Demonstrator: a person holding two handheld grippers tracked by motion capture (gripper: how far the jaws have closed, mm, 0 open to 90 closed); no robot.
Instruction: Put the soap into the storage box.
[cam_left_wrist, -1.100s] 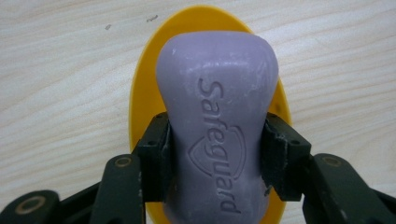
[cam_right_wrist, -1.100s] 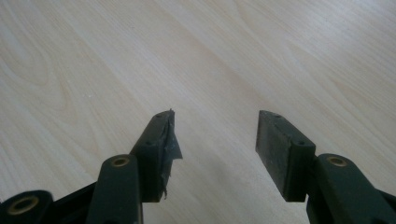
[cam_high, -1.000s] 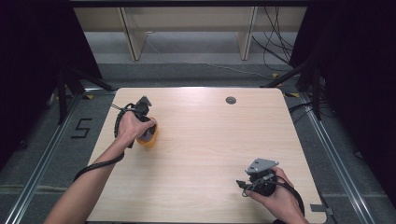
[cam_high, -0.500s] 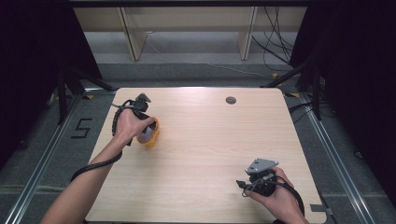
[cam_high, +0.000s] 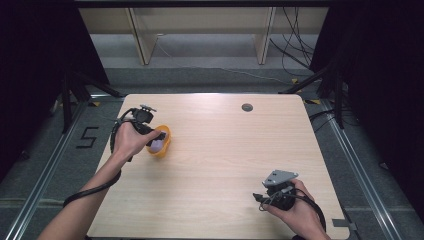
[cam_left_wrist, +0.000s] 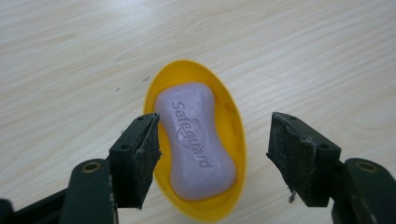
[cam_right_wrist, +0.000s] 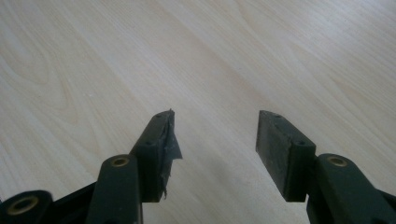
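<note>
A lilac soap bar stamped "Safeguard" lies in an oval yellow dish on the wooden table. In the high view the dish with the soap sits at the table's left side, under the left gripper. Seen from the left gripper view, that gripper hovers above the dish; its jaws have just been opening and stand wide, clear of soap and dish. Near the front right edge, the right gripper rests low over bare wood. In its own view the right gripper is open with nothing between its jaws.
A small dark round grommet is set in the table near its far edge. Beyond the table are a grey floor, shelf legs and cables. A cable trails from the left gripper along the forearm.
The left gripper has lifted and drawn back toward the far left, uncovering the yellow dish with the soap in it. The right hand has stayed put.
</note>
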